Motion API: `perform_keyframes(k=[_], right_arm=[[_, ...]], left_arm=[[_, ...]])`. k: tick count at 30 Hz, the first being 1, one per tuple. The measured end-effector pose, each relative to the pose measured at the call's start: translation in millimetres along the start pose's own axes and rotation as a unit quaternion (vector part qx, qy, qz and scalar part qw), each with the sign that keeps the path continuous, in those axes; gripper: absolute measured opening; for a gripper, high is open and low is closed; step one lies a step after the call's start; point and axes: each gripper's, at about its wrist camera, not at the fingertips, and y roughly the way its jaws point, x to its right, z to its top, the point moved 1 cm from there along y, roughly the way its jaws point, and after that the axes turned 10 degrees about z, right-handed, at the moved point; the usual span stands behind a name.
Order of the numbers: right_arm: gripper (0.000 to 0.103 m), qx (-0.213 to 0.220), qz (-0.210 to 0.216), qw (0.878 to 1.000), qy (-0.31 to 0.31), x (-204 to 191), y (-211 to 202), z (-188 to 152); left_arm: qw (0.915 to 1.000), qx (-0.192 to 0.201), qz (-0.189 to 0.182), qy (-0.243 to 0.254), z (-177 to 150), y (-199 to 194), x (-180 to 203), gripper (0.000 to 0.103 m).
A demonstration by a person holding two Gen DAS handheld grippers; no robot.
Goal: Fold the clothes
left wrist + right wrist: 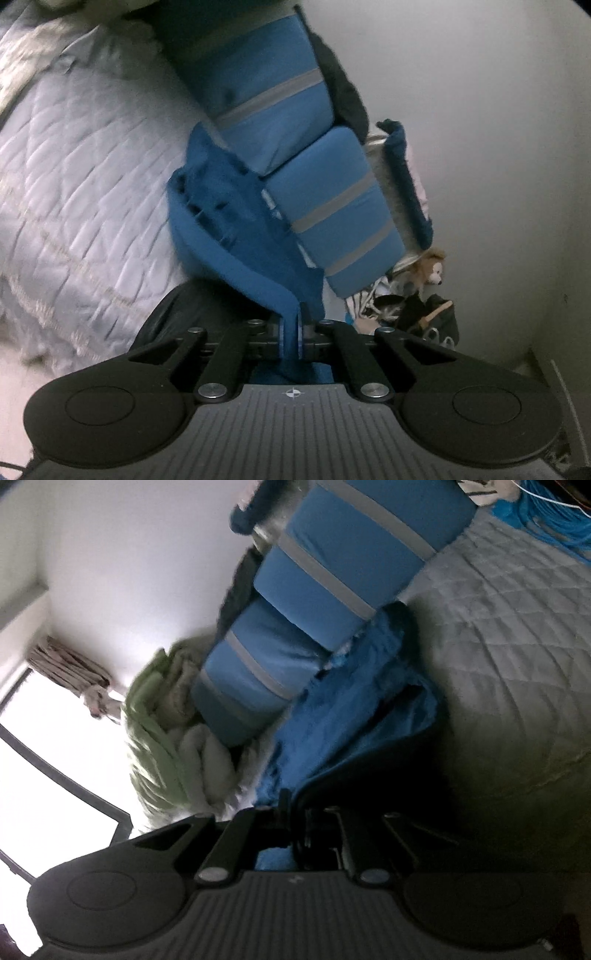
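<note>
Against the blue pillows (pixel 280 122) at the head of the bed, the blue garment (pixel 236 221) I am meant to fold hangs bunched and creased, not yet laid flat. By my judgement the folding has hardly begun: I have taken hold of the cloth at two places, but I see no crease pressed, no half laid over half, and no finished pile of this piece anywhere beside those pillows. What remains, as I read it, is to spread the garment on the pale quilted bedspread (pixel 74 166) in front of the pillows, then make the folds themselves.

My left gripper (pixel 291 341) has its jaws pressed together on a band of the blue cloth; the fabric runs from the pinch up towards the lower pillow and a tail of it drops below the jaws. My right gripper (pixel 295 834) is dimmer to read, sitting in shadow, yet its jaws stand together too, with a dark edge of the same blue garment (pixel 354 716) leading straight into them and a scrap of blue showing under them, so I take it as clamped on the cloth as well.

Beside the pillows on the window side lies a heap of green and white bedding (pixel 166 731), which I am not touching.
</note>
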Motion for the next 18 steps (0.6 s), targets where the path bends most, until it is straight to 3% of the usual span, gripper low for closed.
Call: perform_keyframes(k=[14, 18], right_arm=[[0.006, 0.047, 0.040, 0.997, -0.046, -52.6, -25.5, 15.9], [0.006, 0.054, 0.039, 0.997, -0.040, -58.8, -34.6, 10.8]], left_arm=[[0.9970, 0.063, -0.032, 0.033, 7.4, -44.3, 57.0, 0.005], [0.9975, 0.061, -0.016, 0.032, 2.2, -47.4, 61.4, 0.005]])
